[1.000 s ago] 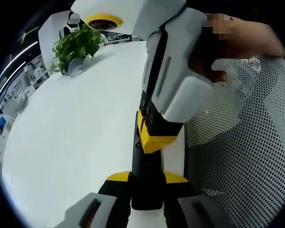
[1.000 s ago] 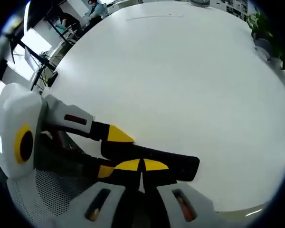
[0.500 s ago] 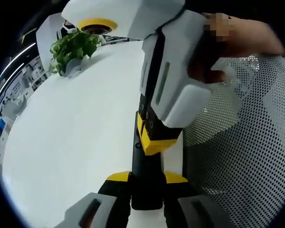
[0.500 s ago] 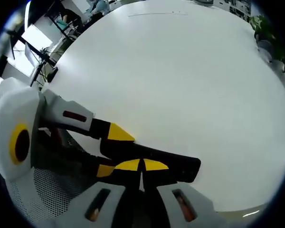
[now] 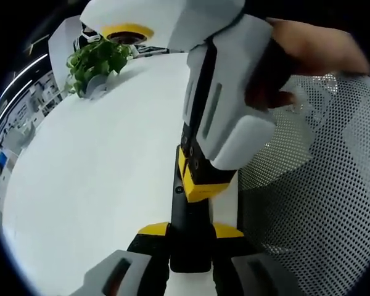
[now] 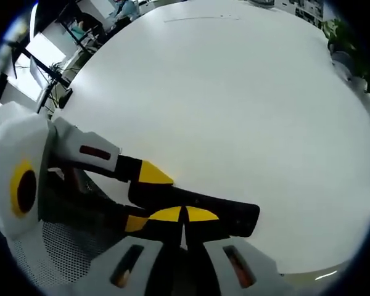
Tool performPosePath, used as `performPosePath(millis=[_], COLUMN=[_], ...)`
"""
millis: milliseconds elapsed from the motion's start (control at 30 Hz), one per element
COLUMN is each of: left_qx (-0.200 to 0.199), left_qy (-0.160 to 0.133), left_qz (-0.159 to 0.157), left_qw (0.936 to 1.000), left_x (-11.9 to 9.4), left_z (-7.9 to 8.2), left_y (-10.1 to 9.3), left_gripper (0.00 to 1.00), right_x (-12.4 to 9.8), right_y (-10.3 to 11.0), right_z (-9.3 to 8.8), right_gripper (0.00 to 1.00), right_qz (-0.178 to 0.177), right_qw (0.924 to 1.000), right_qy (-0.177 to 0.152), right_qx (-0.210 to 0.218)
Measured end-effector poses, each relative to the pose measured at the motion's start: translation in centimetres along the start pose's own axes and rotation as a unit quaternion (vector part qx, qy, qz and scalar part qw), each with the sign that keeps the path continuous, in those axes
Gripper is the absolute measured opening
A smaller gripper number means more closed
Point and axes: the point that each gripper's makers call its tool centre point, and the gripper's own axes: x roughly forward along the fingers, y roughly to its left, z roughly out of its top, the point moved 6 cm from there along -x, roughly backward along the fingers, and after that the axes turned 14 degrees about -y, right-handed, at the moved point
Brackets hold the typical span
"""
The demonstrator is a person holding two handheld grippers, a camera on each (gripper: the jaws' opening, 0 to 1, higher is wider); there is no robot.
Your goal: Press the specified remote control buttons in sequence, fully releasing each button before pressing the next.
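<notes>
Two tools on one black remote control (image 5: 188, 228). Nearest in left gripper view: left tool (image 5: 190, 237) clamped across the remote's near end, yellow tips either side, remote lying flat at the tabletop (image 5: 98, 179) edge and pointing away. Just beyond: right tool (image 5: 200, 179) coming in from above right, yellow tips closed together and down on the remote's upper face, held by a hand (image 5: 296, 61). Same from right gripper view: right tool (image 6: 184, 216) tips shut with no gap, sitting on the remote control (image 6: 197, 206); left tool (image 6: 139, 197) gripping it from the left. Change over the last second: minimal. Right tool body shifted slightly between frames, tips at the same spot on the remote; remote not moved. Reads as a press being held or just bottoming out, not yet released. Cannot tell which button is under the tips, nor whether contact is actual depression or just touch. Next per task: full lift-off before any further press. Beside the tabletop: perforated mesh chair back (image 5: 320, 197). Farther out: open white tabletop, then a potted plant (image 5: 98, 61) at the far edge. Risk: sideways slip of remote if press is off-axis; left clamp looks adequate.
</notes>
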Motion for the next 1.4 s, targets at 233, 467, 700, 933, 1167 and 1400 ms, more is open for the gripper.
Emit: performPosePath(millis=[233,467,700,933,1167,1400], left_qx=[-0.002,-0.003,-0.001,-0.001,0.0,-0.001], left_qy=[0.0,-0.001,-0.002,-0.003,-0.003,-0.003], left_qz=[0.002,0.002,0.001,0.002,0.002,0.002], left_qw=[1.0,1.0,1.0,1.0,1.0,1.0], left_x=[0.09,0.02,-0.01,-0.01,0.03,0.0], left_z=[-0.03,-0.03,-0.05,-0.07,-0.08,-0.05], left_y=[0.02,0.03,0.07,0.06,0.04,0.03], left_gripper=[0.25,0.25,0.25,0.25,0.25,0.25], right_x=[0.29,0.33,0.14,0.05,0.3,0.48], right_y=[-0.03,-0.26,-0.32,-0.35,-0.46,-0.53], right_z=[0.45,0.46,0.07,-0.18,-0.14,-0.08], right_gripper=[0.0,0.0,0.0,0.0,0.0,0.0], right_qz=[-0.015,-0.013,0.002,0.012,0.014,0.014], right_qw=[0.9995,0.999,0.9995,0.9977,0.9981,0.9985], right_qy=[0.027,0.038,-0.002,0.007,0.009,0.011], right_qx=[-0.011,0.018,0.032,0.066,0.059,0.051])
